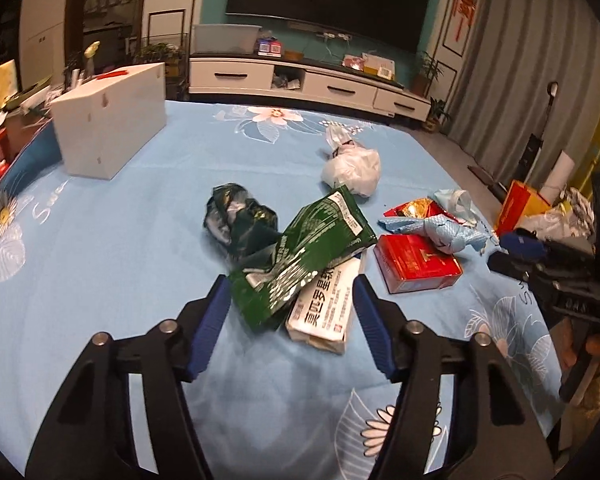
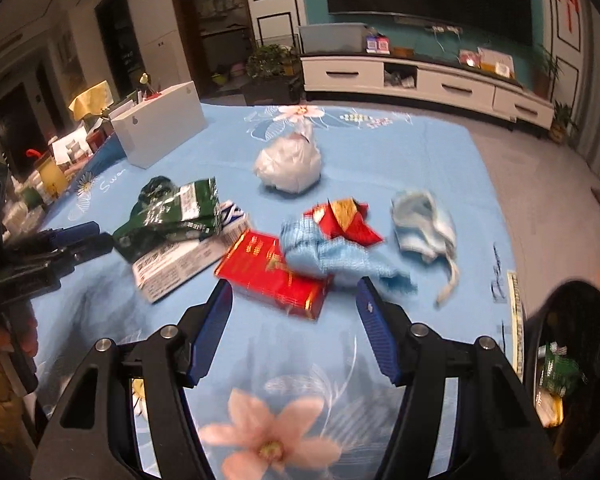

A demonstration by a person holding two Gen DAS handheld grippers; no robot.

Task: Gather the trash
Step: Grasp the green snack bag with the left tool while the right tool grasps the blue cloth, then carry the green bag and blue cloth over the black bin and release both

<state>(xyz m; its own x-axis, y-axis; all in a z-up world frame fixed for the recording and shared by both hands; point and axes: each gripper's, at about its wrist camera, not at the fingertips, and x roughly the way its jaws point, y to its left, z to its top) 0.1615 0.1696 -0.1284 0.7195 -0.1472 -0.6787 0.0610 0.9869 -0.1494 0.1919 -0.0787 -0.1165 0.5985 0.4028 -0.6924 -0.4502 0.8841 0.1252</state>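
Trash lies on a blue flowered cloth (image 1: 100, 240). My left gripper (image 1: 290, 284) is open, its fingers either side of a green foil wrapper (image 1: 300, 260) and a white medicine box (image 1: 328, 308). A crumpled dark green wrapper (image 1: 236, 212), a white plastic bag (image 1: 352, 168), a red box (image 1: 416, 264) and a light blue cloth (image 1: 436, 228) lie beyond. My right gripper (image 2: 294, 296) is open, just in front of the red box (image 2: 276, 276). The blue cloth (image 2: 324, 252), a red-gold wrapper (image 2: 344, 220) and a pale blue mask (image 2: 424, 224) lie behind it.
A white box (image 1: 108, 120) stands at the table's back left. A black bin (image 2: 572, 360) with trash inside sits at the right edge of the right wrist view. A TV cabinet (image 1: 300, 80) stands across the room. Clutter lies beyond the left table edge (image 2: 52, 168).
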